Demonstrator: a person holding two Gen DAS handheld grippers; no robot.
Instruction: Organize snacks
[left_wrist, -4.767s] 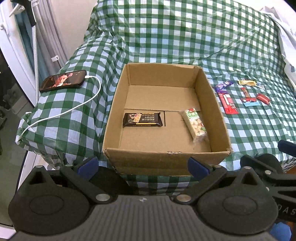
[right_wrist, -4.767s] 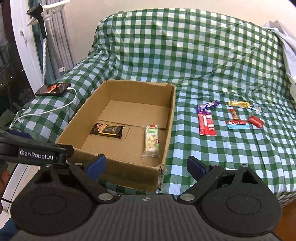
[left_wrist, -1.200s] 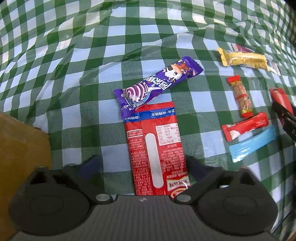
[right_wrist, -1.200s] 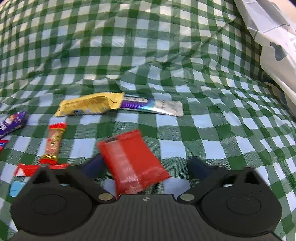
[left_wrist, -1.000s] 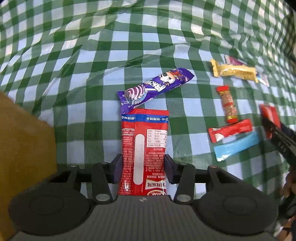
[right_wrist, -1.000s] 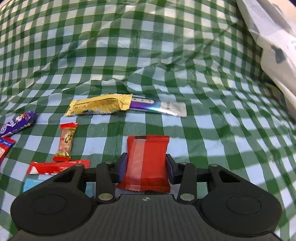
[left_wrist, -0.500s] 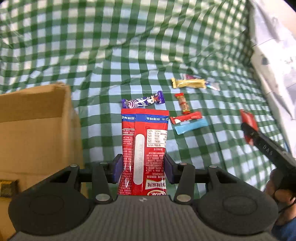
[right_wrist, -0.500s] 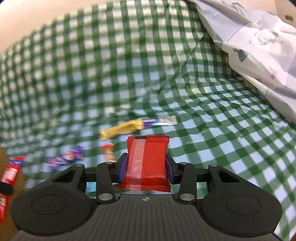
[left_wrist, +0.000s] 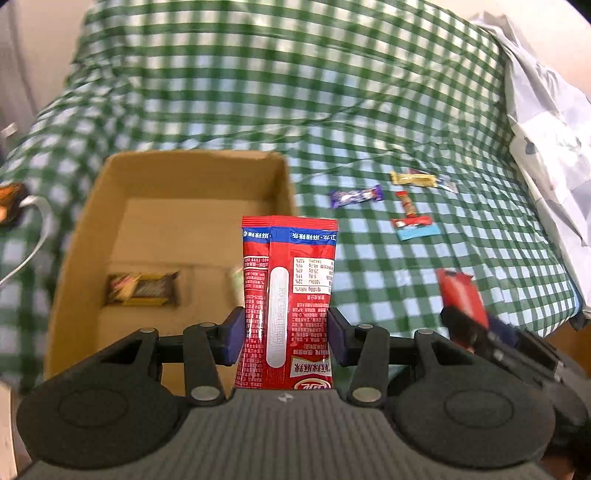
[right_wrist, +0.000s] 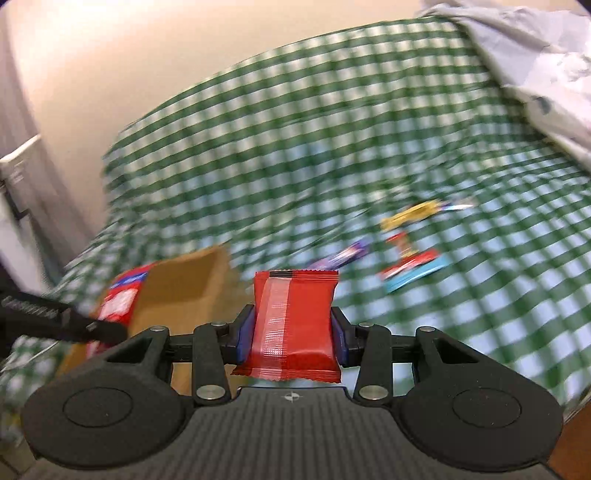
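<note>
- The left gripper (left_wrist: 286, 341) pinches a tall red packet (left_wrist: 289, 306) between its blue pads, the packet standing upright with white printing and a blue band at its top.
- Seen from the left wrist, the packet is held over the near right part of an open cardboard box (left_wrist: 92, 206).
- Inside the box lies a dark bar (left_wrist: 142, 290) on the floor at the left; a pale snack (left_wrist: 235, 282) shows blurred just left of the packet.
- The right gripper (right_wrist: 293, 339) is clamped on a squat red pouch (right_wrist: 295, 325), its crimped top edge up.
- In the left view the right gripper (left_wrist: 480, 338) appears at the lower right, blurred, beside the box and over the checked cloth (left_wrist: 258, 74).
- On the cloth, right of the box and well apart from it, lie a purple bar (left_wrist: 355, 196), a yellow bar (left_wrist: 413, 179), a small red-ended candy (left_wrist: 406, 204), a red stick (left_wrist: 411, 222) and a blue stick (left_wrist: 417, 232) touching it.
- The right view is motion-blurred; the box (right_wrist: 177, 295) sits at its left with the left gripper (right_wrist: 59, 321) in front of it.
- A white sheet (left_wrist: 546, 122) lies at the right; a phone (left_wrist: 11, 201) with a white cable (left_wrist: 33, 243) lies at the left.
</note>
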